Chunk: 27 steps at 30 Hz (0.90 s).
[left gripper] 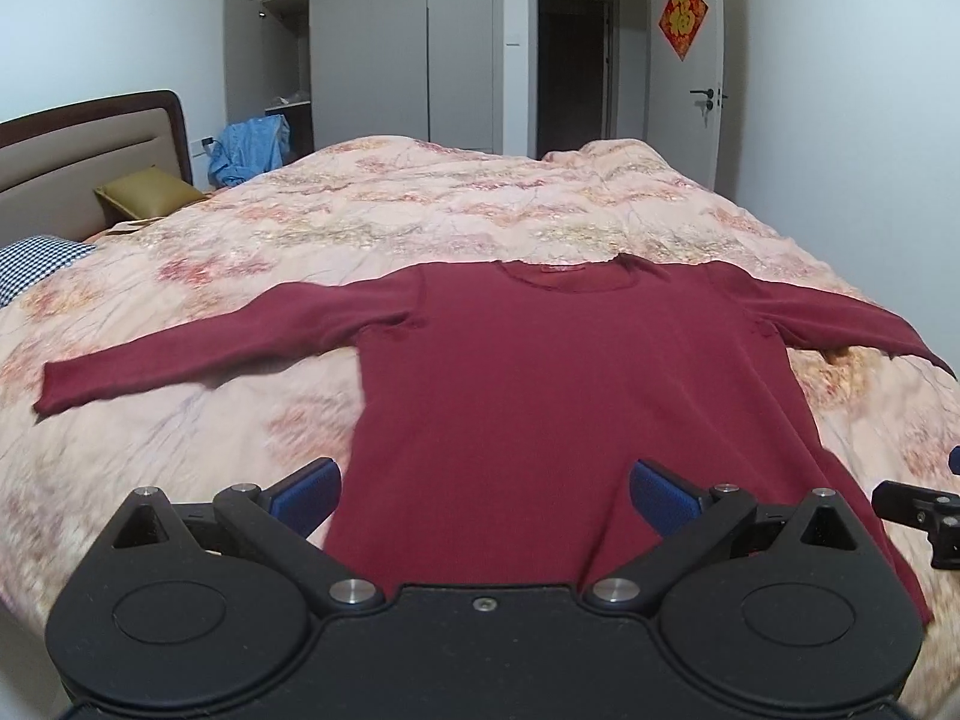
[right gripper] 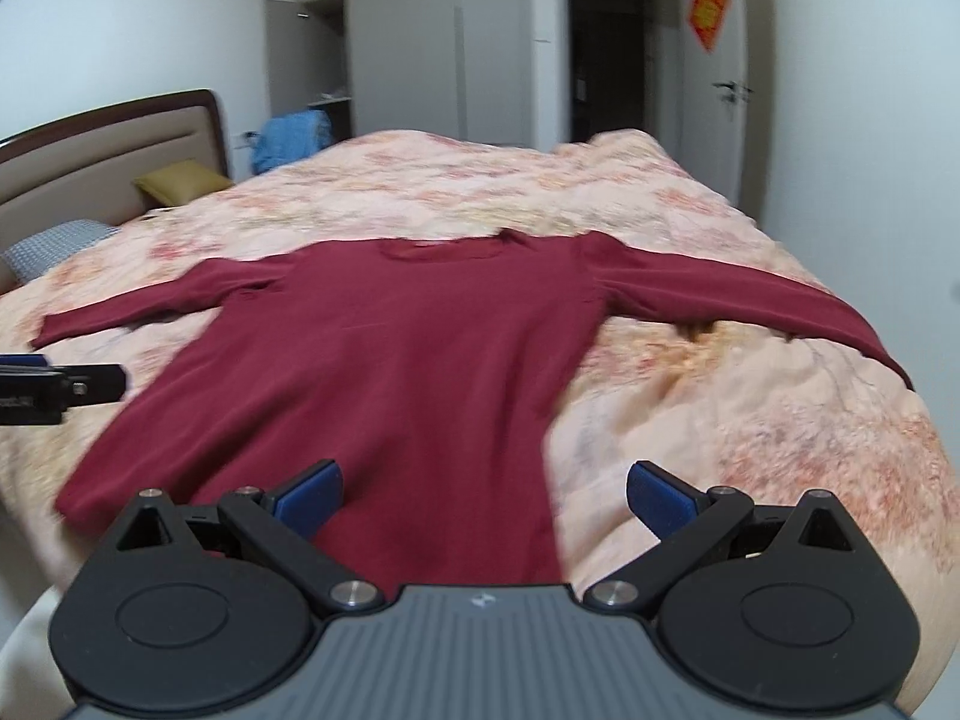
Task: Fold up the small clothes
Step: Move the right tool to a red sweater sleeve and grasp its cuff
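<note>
A dark red long-sleeved top [left gripper: 540, 396] is laid flat on the bed [left gripper: 420, 210], spread over a pink floral quilt, hem nearest the tongs and neckline [left gripper: 561, 273] at the far end. Both sleeves are spread outward: one sleeve [left gripper: 198, 342] is extended to the left of the left tongs [left gripper: 485, 489], the other is run off to the right past the frame edge. The left tongs are held wide apart, nothing gripped, blue pads [left gripper: 312, 489] poised over the hem's left part; the left pad is seen over the quilt just beside the garment edge, the right pad over the fabric. The right tongs [right gripper: 485, 489] are likewise spread wide with nothing between them, over the hem's right corner: left pad over fabric, right pad [right gripper: 660, 495] over bare quilt. Contact between pads and cloth cannot be determined. The right wrist view is motion-blurred. Each pair of tongs is partly visible at the edge of the other's view. Beyond the top, a headboard [left gripper: 78, 150], an olive pillow [left gripper: 150, 192], a checked pillow [left gripper: 36, 264], blue clothing [left gripper: 252, 147], a wardrobe [left gripper: 384, 48] and a door [left gripper: 699, 78] with a red diamond decoration [left gripper: 683, 17] are seen.
</note>
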Available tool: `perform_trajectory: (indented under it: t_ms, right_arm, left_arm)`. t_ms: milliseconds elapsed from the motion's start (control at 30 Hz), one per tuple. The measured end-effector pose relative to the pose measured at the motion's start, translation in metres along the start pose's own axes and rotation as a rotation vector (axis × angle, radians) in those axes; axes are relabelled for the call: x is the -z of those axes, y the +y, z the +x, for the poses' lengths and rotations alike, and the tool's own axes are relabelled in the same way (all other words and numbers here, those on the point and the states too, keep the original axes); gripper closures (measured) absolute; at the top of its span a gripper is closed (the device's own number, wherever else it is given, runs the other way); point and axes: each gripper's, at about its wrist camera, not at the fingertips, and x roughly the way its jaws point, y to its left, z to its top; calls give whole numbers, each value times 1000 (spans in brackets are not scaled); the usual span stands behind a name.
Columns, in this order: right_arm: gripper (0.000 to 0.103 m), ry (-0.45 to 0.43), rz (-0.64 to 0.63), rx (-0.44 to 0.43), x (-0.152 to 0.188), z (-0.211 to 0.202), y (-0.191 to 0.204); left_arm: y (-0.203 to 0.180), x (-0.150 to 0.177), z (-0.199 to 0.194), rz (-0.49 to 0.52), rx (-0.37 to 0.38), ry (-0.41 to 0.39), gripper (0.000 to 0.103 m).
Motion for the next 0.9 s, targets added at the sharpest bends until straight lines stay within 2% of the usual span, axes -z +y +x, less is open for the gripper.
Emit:
perform_trajectory:
  t_ms: [300, 467, 600, 733, 900]
  right_arm:
    - [0, 31, 118, 68, -27, 71, -62]
    - [0, -12, 149, 128, -36, 93, -92]
    - [0, -102, 240, 164, -42, 101, -128]
    - [0, -143, 372, 226, -46, 111, -176]
    - [0, -117, 494, 295, -50, 127, -241]
  left_arm:
    - [-23, -37, 80, 43, -22, 43, 1]
    - [-33, -49, 124, 43, -28, 58, 1]
    - [-39, -51, 156, 35, -30, 55, 1]
    - [-41, -48, 181, -3, -10, 60, 1]
    - [-36, -39, 202, -50, 5, 76, 1]
